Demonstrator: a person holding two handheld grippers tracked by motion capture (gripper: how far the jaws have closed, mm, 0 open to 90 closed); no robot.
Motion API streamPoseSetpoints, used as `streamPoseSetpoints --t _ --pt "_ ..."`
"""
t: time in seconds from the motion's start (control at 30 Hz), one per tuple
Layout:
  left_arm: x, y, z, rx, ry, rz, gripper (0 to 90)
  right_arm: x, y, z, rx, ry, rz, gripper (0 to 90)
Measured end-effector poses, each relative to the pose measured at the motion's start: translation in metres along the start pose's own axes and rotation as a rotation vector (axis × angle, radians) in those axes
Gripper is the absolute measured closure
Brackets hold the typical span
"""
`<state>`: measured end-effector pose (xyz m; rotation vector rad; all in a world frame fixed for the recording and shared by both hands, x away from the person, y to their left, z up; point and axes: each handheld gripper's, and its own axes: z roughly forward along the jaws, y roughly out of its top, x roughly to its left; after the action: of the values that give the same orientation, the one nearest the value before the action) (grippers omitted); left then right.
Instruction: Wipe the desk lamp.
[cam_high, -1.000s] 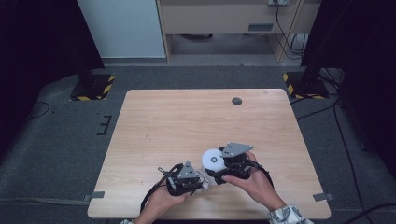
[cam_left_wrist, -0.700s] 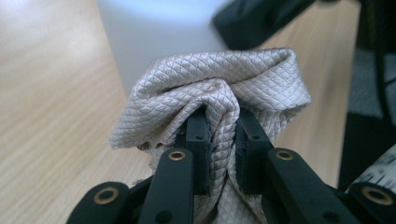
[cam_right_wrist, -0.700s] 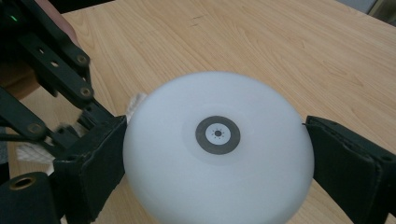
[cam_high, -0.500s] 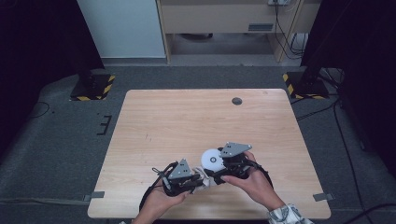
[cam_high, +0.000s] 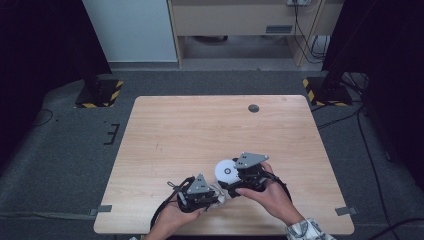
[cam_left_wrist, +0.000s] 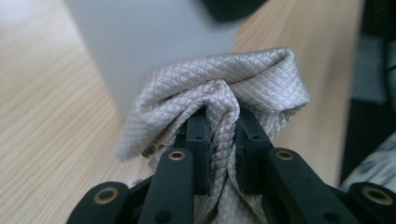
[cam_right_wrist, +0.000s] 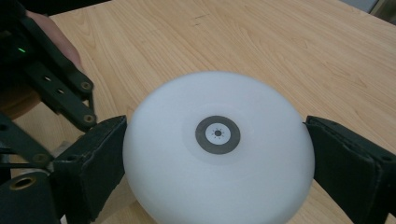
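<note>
My right gripper (cam_high: 231, 181) holds a round white disc (cam_high: 227, 171) with a grey ring in the middle. In the right gripper view my two black fingers (cam_right_wrist: 95, 163) press on its two sides, one on each edge of the disc (cam_right_wrist: 217, 151). The disc is near the front edge of the table (cam_high: 200, 125), just off the wood.

My left gripper (cam_high: 216, 196) pinches a grey cloth (cam_high: 220, 191). In the left gripper view the fingers (cam_left_wrist: 198, 140) are squeezed close with a bunched fold of the cloth (cam_left_wrist: 224, 100) between them. The cloth pokes up past the fingertips, and a pale, blurry thing rises right behind it.

A second ago my left gripper was a bit more to the left, apart from the disc. Half a second ago it had slid closer. Now it is right under the disc, with the cloth just beside my right gripper. My right gripper and the disc stayed in about the same spot the whole time. I cannot tell if the cloth touches the disc.
</note>
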<state>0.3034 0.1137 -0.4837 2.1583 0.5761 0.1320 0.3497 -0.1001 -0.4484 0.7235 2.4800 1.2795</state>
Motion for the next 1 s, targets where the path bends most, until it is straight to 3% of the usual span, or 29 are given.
streamPoseSetpoints --t 0.1,0.27,0.37,0.57,0.73,0.87,1.0 --pt "-0.007 0.003 0.000 -0.019 -0.015 0.024 77.3 0.001 0.001 0.001 0.002 0.007 -0.001 9.3" --pt "-0.010 -0.001 0.016 0.051 -0.023 0.041 77.2 0.004 0.003 0.003 0.005 0.011 -0.009 9.3" --pt "-0.010 -0.002 0.020 0.063 -0.027 0.048 77.3 0.004 0.003 0.004 0.003 0.012 -0.009 9.3" --pt "-0.012 0.009 0.003 -0.063 -0.050 0.022 77.4 0.004 0.003 0.004 0.005 0.016 -0.006 9.3" --pt "-0.013 0.005 0.012 -0.018 -0.047 0.029 77.4 0.006 0.005 0.006 0.008 0.021 -0.011 9.3" --pt "-0.013 0.001 0.023 0.047 -0.041 0.036 77.4 0.007 0.005 0.006 0.008 0.020 -0.012 9.3" --pt "-0.013 -0.002 0.030 0.072 -0.046 0.043 77.4 0.006 0.005 0.006 0.009 0.023 -0.010 9.3"
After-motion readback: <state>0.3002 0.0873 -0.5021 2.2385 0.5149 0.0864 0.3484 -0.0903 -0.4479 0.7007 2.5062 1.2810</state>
